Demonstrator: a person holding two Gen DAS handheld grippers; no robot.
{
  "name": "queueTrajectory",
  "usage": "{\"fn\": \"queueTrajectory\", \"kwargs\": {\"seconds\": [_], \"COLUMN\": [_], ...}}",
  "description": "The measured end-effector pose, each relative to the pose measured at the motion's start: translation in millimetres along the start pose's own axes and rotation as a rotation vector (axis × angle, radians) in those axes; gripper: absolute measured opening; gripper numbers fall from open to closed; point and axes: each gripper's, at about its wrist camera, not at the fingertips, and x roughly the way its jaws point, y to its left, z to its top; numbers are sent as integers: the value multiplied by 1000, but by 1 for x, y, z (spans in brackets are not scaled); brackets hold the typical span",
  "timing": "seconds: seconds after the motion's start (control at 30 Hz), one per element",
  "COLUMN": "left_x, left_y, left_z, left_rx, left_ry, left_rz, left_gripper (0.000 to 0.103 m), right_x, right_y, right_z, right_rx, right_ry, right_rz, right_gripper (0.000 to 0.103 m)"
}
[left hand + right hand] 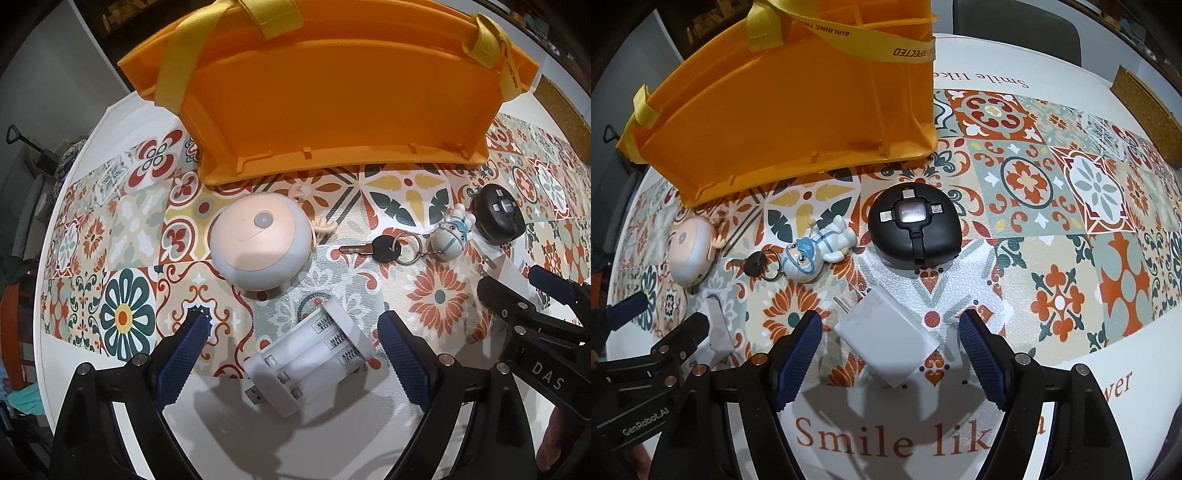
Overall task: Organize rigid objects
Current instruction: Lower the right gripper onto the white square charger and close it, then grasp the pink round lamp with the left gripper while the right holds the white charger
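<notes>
A white battery charger (312, 356) with a USB plug lies on the patterned cloth between the fingers of my left gripper (293, 332), which is open and not touching it. A white wall plug adapter (886, 336) lies between the fingers of my right gripper (890, 326), also open, with gaps on both sides. Beyond them lie a round pink and white night light (258, 240), a key (373, 249) on a ring with a small figurine (452, 232), and a round black cable reel (915, 225). An orange storage box (332, 96) with yellow straps stands at the back.
The round table (1071, 387) has a tiled-pattern cloth with printed words. The right gripper (539, 306) shows at the edge of the left wrist view, and the left gripper (661, 332) at the edge of the right wrist view. A cork mat (1148, 110) lies far right.
</notes>
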Motion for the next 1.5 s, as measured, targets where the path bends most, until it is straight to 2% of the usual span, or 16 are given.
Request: {"fn": "queueTrajectory", "kwargs": {"seconds": [0.4,0.73,1.0,1.27,1.5], "left_x": [5,1,-8,-5,9], "left_y": [1,4,19,38,39], "left_z": [-1,-5,-3,10,24], "left_rx": [-1,-16,-24,-54,-33], "left_ry": [10,-3,-41,-57,-47], "left_rz": [-5,-21,-47,-71,-86], "left_gripper": [94,94,94,94,94], "right_x": [6,-1,-24,-39,-39], "right_y": [4,12,26,40,43], "right_z": [-2,-10,-12,1,11], "right_rx": [-35,-46,-60,-71,-63], "right_ry": [0,6,-25,-57,-66], "right_rz": [-13,-13,34,64,66], "right_gripper": [58,57,57,57,57]}}
